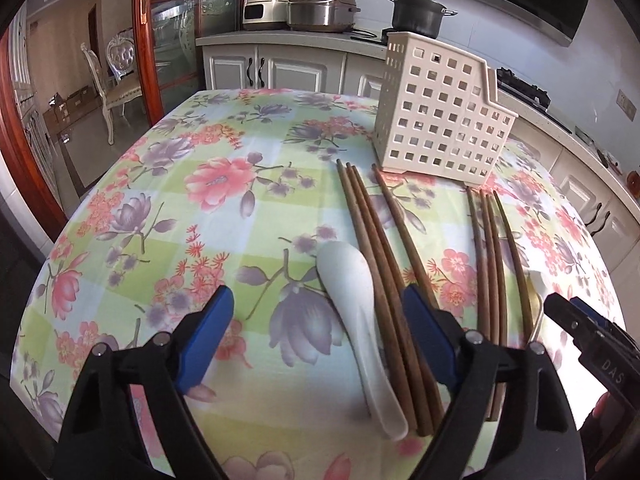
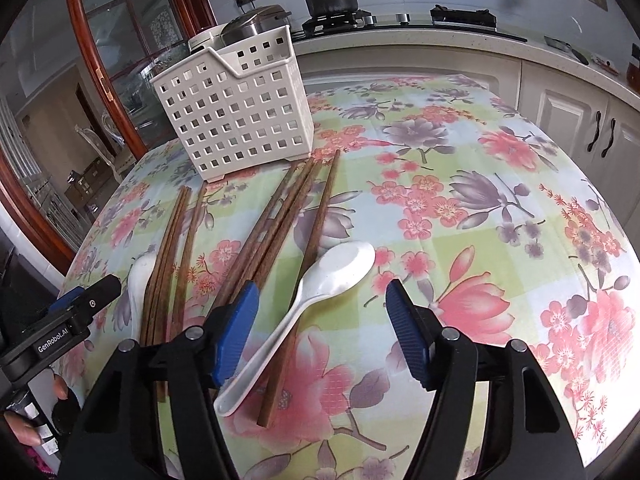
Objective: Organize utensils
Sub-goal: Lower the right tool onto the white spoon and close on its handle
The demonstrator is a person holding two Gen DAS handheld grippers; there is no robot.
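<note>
- Spoon lay w/ chopsticks by it; left gripper stood wide over both, held nothing.
- Basket stood upright behind, looked empty; none sorted yet.
- Right: 2nd spoon between right gripper jaws, wide apart, no grip.

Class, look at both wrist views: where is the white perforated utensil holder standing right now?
The utensil holder stands upright on the floral tablecloth, far side, just beyond the chopstick tips; in the right wrist view it sits upper left.
</note>
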